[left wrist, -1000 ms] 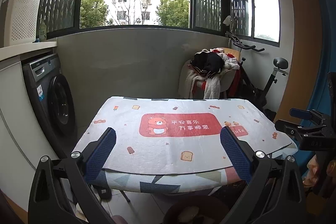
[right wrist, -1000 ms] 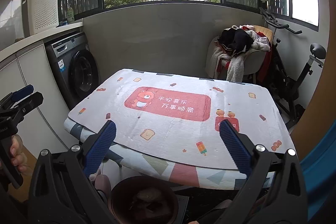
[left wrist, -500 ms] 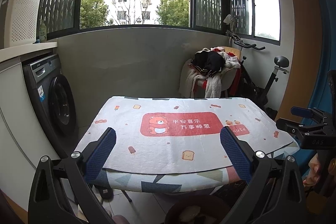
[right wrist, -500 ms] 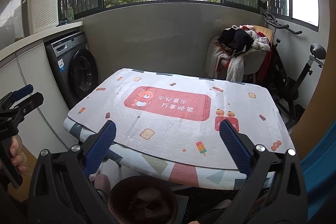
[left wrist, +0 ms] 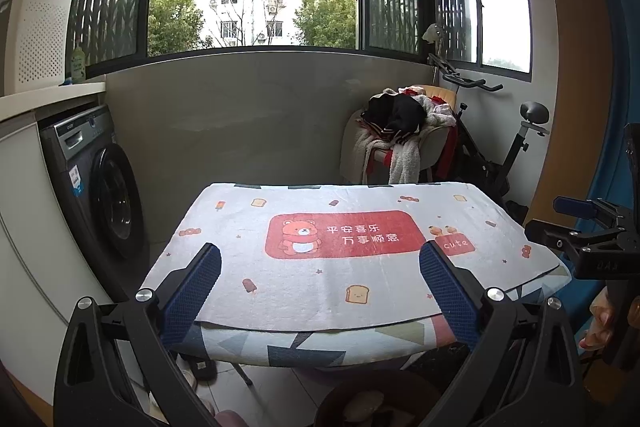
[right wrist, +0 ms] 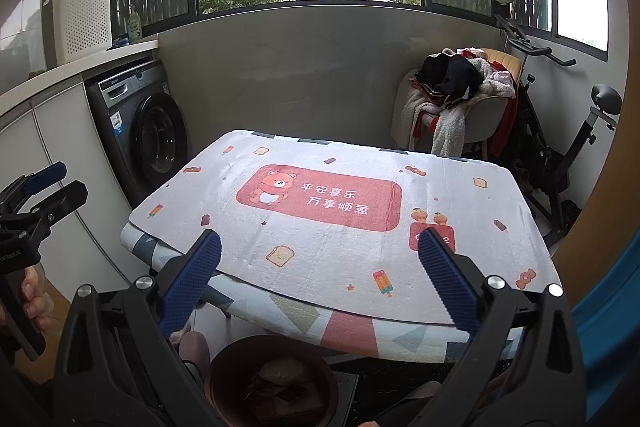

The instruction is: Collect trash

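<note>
Both grippers still, fingers (left wrist: 192, 287) apart

A round, dark brown bin (right wrist: 272, 383) stands upright on the floor just below the near edge of the table. It is open at the top, and crumpled trash (right wrist: 280, 377), pale and brownish pieces, lies inside. In the left wrist view only its far rim (left wrist: 376, 393) and some pale scraps show.

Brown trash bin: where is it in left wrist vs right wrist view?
Left wrist: bin at bottom edge, right of centre, below the table, mostly cut off.
Right wrist: bin at bottom, left of centre, trash visible inside.
Shared landmark: red bear panel on the tablecloth.
</note>
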The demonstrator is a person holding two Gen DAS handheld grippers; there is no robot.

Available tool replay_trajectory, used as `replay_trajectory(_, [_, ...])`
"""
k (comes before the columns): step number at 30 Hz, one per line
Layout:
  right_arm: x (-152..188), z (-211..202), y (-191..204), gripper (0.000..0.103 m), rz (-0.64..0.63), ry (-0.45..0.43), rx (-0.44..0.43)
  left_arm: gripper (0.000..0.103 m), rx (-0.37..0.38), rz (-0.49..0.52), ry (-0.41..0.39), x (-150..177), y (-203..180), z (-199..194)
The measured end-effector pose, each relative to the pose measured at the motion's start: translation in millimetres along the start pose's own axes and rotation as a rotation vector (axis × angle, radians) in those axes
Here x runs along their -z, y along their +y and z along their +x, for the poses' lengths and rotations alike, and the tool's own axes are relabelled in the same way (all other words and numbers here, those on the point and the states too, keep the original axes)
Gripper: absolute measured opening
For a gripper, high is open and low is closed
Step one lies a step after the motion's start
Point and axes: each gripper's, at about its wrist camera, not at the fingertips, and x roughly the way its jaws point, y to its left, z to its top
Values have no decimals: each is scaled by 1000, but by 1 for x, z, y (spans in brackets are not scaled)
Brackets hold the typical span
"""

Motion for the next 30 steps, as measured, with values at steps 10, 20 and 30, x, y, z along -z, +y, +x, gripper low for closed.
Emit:
replay_trajectory(10, [-1, 17, -7, 97, 5, 26, -4, 97, -8, -4, 39, -1, 2, 23])
replay_trajectory(20, [4, 58, -18, 97, 32, 94, -6, 97, -18, -21, 128, 10, 13, 66])
replay_trajectory(30, [4, 100, -41, 97, 76, 160, 15, 97, -66, -101, 248, 24, 43, 120])
